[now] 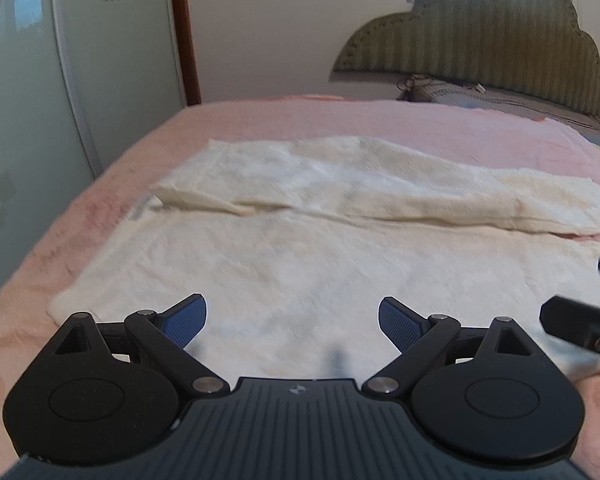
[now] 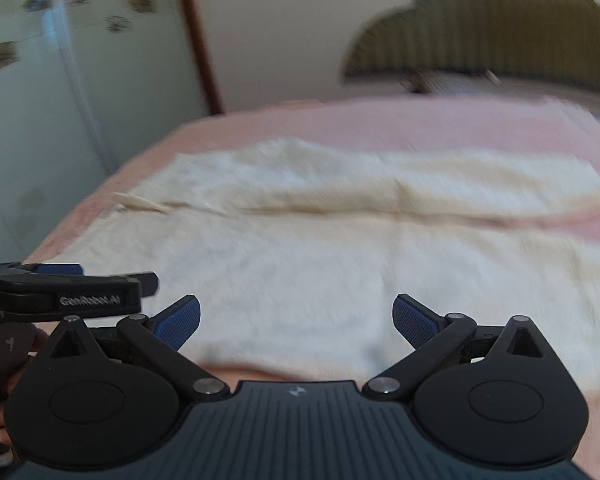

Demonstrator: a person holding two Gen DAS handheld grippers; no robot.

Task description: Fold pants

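Observation:
Cream fluffy pants (image 1: 300, 248) lie flat on a pink bed, waist to the left, two legs running to the right, the far leg (image 1: 380, 184) lying partly over the near one. They also show, blurred, in the right wrist view (image 2: 320, 248). My left gripper (image 1: 292, 320) is open and empty, just above the near edge of the pants. My right gripper (image 2: 296, 320) is open and empty over the near leg. The left gripper shows from the side in the right wrist view (image 2: 60, 284), and part of the right gripper shows at the left view's right edge (image 1: 580, 324).
The pink bedspread (image 1: 340, 120) covers the bed. A padded headboard (image 1: 480, 40) and a pillow (image 1: 480, 96) stand at the far right. A glass wardrobe door (image 1: 60, 100) stands at the left, beside the bed's edge.

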